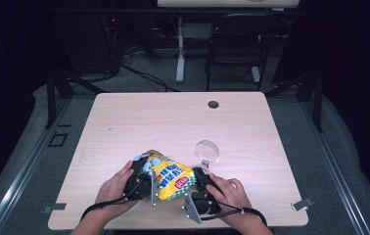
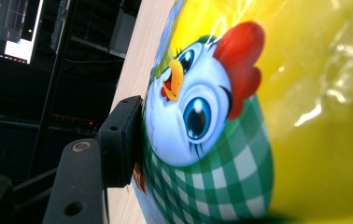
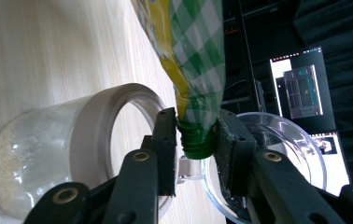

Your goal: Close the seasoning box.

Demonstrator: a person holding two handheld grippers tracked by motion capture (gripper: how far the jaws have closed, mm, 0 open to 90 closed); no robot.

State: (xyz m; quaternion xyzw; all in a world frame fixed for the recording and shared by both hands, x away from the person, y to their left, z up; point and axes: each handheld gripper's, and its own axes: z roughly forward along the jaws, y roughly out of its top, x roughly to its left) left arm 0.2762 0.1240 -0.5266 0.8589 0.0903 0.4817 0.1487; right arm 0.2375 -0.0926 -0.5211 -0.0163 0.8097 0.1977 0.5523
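A yellow snack bag [image 1: 171, 178] with a cartoon chicken and green check print is held up over the table's near edge, between both grippers. My left gripper [image 1: 141, 178] is shut on the bag's [image 2: 305, 116] left side; one pad [image 2: 123, 135] presses into the chicken print and the other jaw is hidden behind the bag. My right gripper [image 3: 195, 140] pinches the bag's crumpled green corner [image 3: 194, 142], with both pads touching it. Just beyond stands a clear jar [image 3: 95, 140] with white grains at its bottom, its clear lid [image 1: 206, 152] swung open.
The light wooden table [image 1: 173, 122] has a round cable hole [image 1: 213, 104] near its far edge. Behind the table stand a black chair [image 1: 237, 44] and a white desk leg [image 1: 180, 49]. Monitors [image 3: 300, 88] glow in the dark room.
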